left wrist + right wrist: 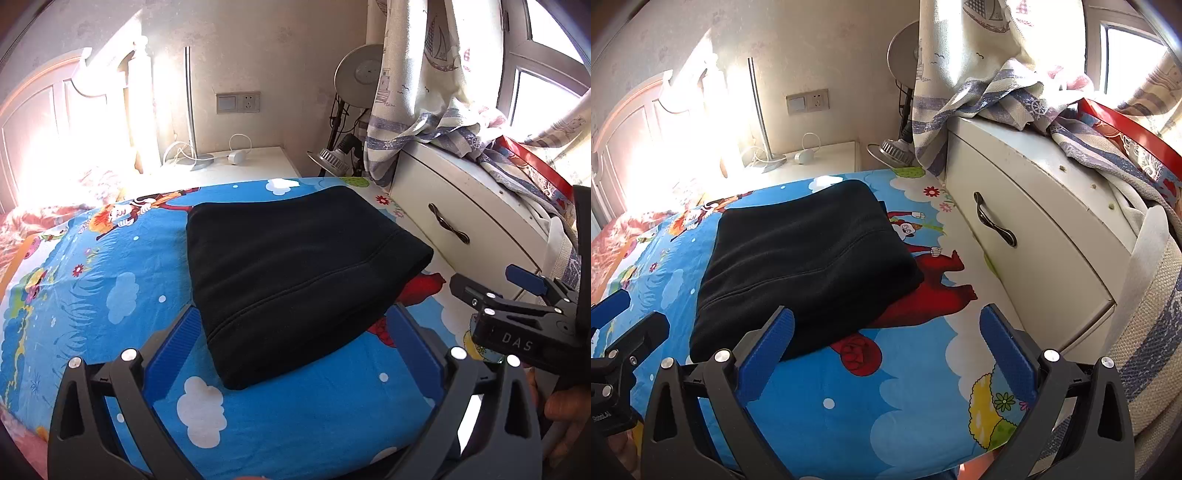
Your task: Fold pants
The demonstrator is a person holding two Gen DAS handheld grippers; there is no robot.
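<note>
Left gripper [295, 339] and right gripper [886, 339] both spread wide, grasping nothing, low over blue cartoon bedsheet [110, 295]. Black pants [291, 269] lie folded into a compact block mid-sheet, just ahead of both. Beyond: white drawer cabinet [1034, 240] draped with curtain [979, 74] at right, nightstand [251, 162], wall socket [238, 102], headboard [44, 118] far left.

Both wrist views look forward, low and near, sharing the folded pants [291, 273].

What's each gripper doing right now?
Left gripper: open, holding nothing, near edge of the folded black pants.
Right gripper: open, holding nothing.
</note>
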